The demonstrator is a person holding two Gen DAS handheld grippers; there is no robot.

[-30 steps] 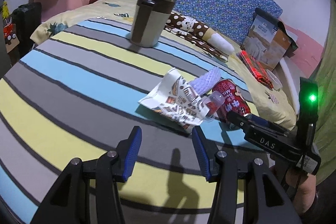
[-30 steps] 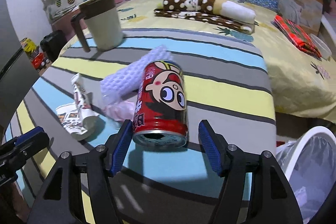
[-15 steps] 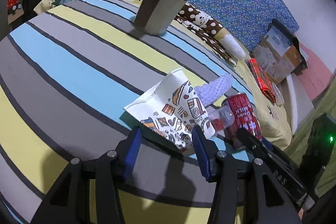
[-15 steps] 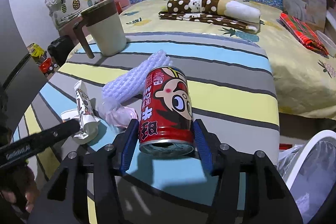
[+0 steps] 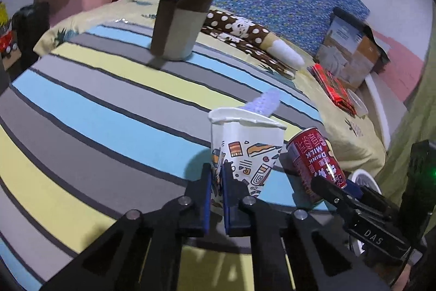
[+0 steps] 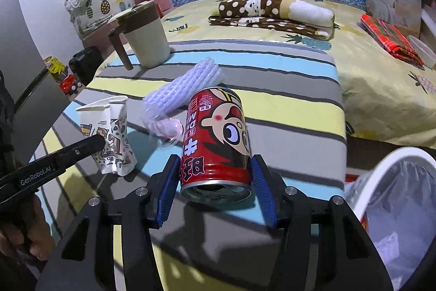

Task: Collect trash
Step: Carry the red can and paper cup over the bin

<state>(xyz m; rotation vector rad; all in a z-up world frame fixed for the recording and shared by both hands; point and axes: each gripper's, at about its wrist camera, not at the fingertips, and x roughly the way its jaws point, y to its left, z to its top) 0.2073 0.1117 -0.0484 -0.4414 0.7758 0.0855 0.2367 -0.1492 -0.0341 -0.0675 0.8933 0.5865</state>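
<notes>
My left gripper (image 5: 216,183) is shut on the flattened printed paper cup (image 5: 242,149) and holds it up off the striped table; the cup also shows in the right wrist view (image 6: 111,132). My right gripper (image 6: 215,182) is shut on the red milk drink can (image 6: 216,138), lifted and tilted above the table; the can shows in the left wrist view (image 5: 313,162). A white foam net sleeve (image 6: 185,86) and a pink crumpled plastic wrapper (image 6: 164,126) lie on the table behind them.
A beige and brown lidded mug (image 5: 179,21) stands at the table's far side. A white trash bin with a plastic liner (image 6: 395,198) stands right of the table. A bed with a spotted brown roll (image 6: 275,11) lies beyond.
My left gripper closed on the paper cup and lifted it upright. My right gripper tightened on the can and raised it slightly off the table.
</notes>
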